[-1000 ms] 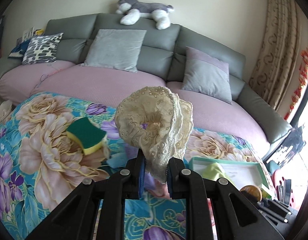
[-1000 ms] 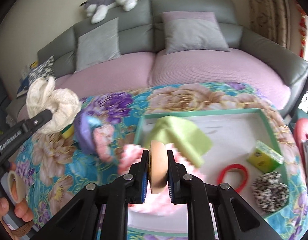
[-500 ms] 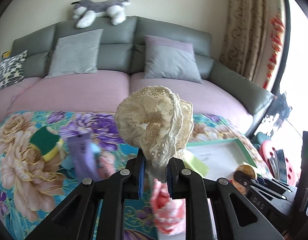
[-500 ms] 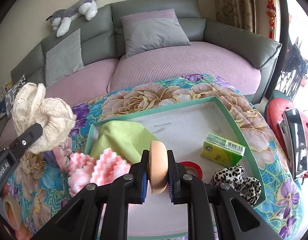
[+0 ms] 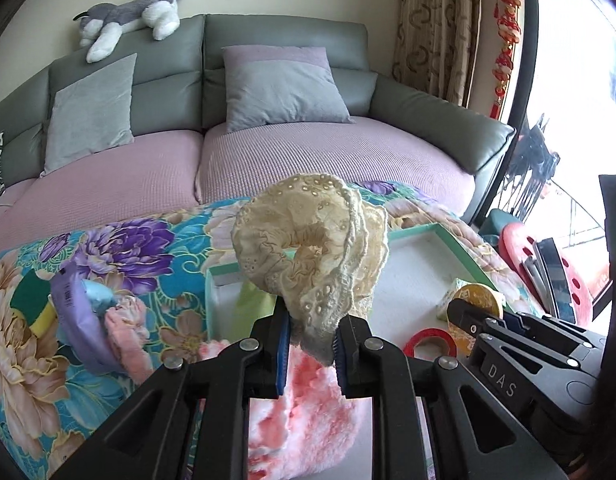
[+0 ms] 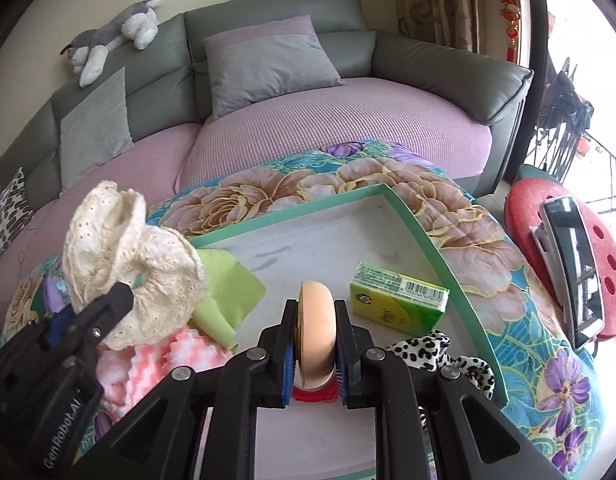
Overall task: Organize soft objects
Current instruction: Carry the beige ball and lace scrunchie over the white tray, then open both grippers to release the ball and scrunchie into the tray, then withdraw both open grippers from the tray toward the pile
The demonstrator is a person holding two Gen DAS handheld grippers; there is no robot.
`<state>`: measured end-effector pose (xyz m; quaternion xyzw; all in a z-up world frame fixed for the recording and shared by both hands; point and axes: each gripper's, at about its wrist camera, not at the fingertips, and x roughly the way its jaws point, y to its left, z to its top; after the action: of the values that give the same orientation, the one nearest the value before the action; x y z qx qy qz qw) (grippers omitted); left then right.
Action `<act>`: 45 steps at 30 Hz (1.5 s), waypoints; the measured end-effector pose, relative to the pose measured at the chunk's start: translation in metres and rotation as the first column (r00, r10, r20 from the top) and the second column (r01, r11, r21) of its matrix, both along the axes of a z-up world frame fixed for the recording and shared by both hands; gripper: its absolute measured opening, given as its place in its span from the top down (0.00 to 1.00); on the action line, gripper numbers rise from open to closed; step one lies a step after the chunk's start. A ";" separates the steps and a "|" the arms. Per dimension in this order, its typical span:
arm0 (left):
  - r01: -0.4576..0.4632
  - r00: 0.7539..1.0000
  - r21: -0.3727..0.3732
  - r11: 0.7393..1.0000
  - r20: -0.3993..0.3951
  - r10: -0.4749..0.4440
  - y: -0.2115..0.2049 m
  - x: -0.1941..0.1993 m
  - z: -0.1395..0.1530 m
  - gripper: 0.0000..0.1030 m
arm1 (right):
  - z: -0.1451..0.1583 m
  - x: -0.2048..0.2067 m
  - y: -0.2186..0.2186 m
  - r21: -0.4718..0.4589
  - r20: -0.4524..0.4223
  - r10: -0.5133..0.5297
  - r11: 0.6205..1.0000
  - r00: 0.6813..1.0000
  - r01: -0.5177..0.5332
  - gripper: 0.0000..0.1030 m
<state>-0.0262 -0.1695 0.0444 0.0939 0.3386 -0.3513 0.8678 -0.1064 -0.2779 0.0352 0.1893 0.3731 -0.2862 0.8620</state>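
Note:
My left gripper [image 5: 309,344] is shut on a cream lace scrunchie [image 5: 311,248], held above the green-rimmed tray [image 5: 435,230]. The same scrunchie [image 6: 128,264] shows at the left of the right wrist view, over the tray's left end. My right gripper [image 6: 315,350] is shut on a round beige powder puff [image 6: 313,332], held on edge over the tray [image 6: 296,212]. Inside the tray lie a pink fluffy cloth [image 5: 308,412], a light green cloth [image 6: 224,296], a red ring [image 5: 427,340], a green tissue pack [image 6: 399,300] and a leopard-print scrunchie [image 6: 439,352].
The tray sits on a floral blanket [image 5: 108,264]. To its left lie a purple pouch [image 5: 76,320], a pink item [image 5: 128,328] and a green-yellow sponge [image 5: 32,300]. Behind stands a grey sofa [image 5: 268,40] with cushions. A red stool [image 6: 547,248] stands at the right.
Both grippers swung right over the tray with their loads. The sponge and pouch slid to the left edge of the left view. The right gripper now shows at that view's right.

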 end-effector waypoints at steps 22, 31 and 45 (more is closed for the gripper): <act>-0.123 0.992 0.010 0.992 -0.035 0.123 0.028 0.020 0.004 0.10 | 0.000 -0.004 -0.004 -0.039 -0.045 -0.033 0.999 0.998 0.031 0.18; -0.224 0.973 -0.005 0.975 -0.063 0.223 0.054 0.038 0.000 0.10 | 0.002 -0.005 -0.003 -0.045 -0.054 -0.035 0.998 0.998 0.033 0.04; -0.277 0.958 0.004 0.961 -0.072 0.277 0.069 0.045 -0.003 0.08 | 0.000 -0.001 0.000 -0.055 -0.073 -0.033 0.998 0.997 0.029 0.03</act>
<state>0.0191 -0.1004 0.0411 0.0301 0.3783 -0.2306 0.8960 -0.1078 -0.2782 0.0347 0.1613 0.3938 -0.3162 0.8479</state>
